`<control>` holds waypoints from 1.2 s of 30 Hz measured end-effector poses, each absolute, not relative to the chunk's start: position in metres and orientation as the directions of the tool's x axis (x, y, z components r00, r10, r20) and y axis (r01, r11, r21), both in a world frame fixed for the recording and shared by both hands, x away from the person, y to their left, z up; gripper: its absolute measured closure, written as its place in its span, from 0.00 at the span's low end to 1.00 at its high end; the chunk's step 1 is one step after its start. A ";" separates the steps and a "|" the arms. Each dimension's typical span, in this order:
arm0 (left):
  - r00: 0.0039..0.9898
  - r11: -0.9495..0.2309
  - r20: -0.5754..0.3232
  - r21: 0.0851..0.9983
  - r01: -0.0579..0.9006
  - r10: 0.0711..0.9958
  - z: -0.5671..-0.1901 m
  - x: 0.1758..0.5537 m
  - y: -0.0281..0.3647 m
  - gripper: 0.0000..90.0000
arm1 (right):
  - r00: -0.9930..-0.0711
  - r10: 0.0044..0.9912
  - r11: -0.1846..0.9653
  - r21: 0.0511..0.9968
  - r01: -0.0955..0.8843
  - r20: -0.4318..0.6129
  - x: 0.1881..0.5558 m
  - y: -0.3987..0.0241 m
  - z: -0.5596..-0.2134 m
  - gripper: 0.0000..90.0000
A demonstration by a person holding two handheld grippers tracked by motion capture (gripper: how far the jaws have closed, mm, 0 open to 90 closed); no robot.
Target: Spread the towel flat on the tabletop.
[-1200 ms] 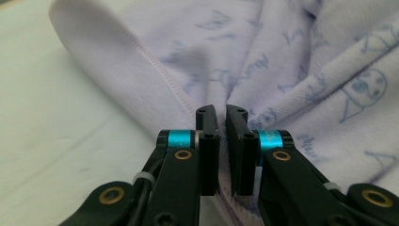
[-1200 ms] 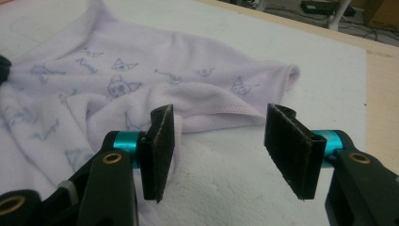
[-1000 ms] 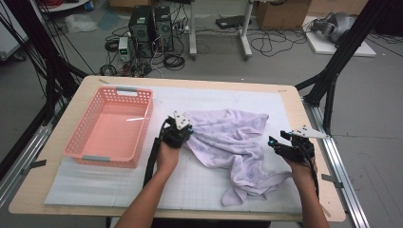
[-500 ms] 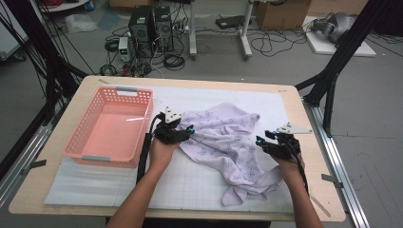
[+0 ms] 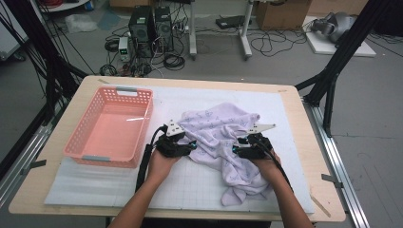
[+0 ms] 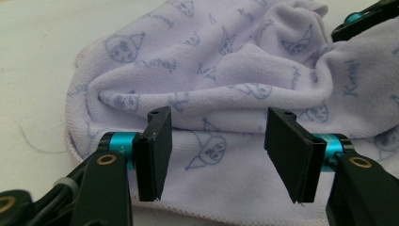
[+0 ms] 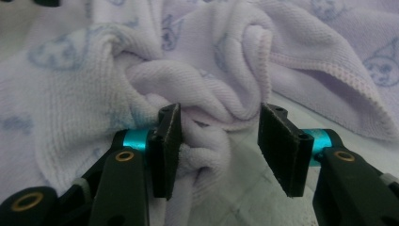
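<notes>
High view: a crumpled lilac towel (image 5: pixel 223 142) lies mid-table on the white mat (image 5: pixel 95 183), with the pink basket (image 5: pixel 111 126) just left. The left gripper (image 5: pixel 190 146) and right gripper (image 5: pixel 236 150) flank it; bare mat stays free near the front edge.

Left gripper view: jaws spread, hemmed edge below them, cartoon faces and faint illegible script printed.

Right gripper view: its jaws, having just widened, stand apart around a bunched fold, one pad touching.

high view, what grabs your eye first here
A crumpled lilac towel printed with small cartoon faces lies mid-table, with the left tongs and right tongs at its two sides, both open. To the left of it sits a pink basket on the white mat.
</notes>
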State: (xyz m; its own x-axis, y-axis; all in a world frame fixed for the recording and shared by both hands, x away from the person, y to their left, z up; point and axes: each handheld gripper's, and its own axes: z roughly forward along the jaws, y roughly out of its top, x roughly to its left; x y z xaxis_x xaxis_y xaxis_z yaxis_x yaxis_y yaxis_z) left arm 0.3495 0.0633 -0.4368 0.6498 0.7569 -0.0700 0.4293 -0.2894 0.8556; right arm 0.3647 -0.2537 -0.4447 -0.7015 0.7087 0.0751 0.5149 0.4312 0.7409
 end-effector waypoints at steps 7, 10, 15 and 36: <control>0.648 -0.267 -0.079 0.868 0.419 0.758 -0.434 0.348 0.066 0.48 | -0.609 0.783 0.281 0.802 0.527 0.126 0.373 -0.264 -0.441 0.56; 0.645 -0.262 -0.082 0.870 0.418 0.759 -0.435 0.348 0.067 0.48 | -0.632 0.767 0.356 0.748 0.560 0.109 0.379 -0.256 -0.450 0.53; 0.635 -0.238 -0.107 0.869 0.434 0.765 -0.439 0.348 0.069 0.48 | -0.726 0.686 0.456 0.749 0.481 0.049 0.376 -0.248 -0.447 0.90; 0.707 -0.293 -0.152 0.835 0.465 0.690 -0.448 0.337 0.044 0.48 | -0.352 0.933 0.256 0.829 0.497 -0.077 0.387 -0.327 -0.419 0.74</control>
State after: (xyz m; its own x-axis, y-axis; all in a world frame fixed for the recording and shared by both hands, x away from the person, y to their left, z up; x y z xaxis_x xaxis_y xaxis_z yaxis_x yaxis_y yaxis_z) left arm 0.3366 0.0442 -0.4481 0.7074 0.6903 -0.1522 0.4652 -0.2926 0.8354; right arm 0.3873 -0.3269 -0.4187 -0.3522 0.9328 -0.0765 0.4970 0.2557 0.8292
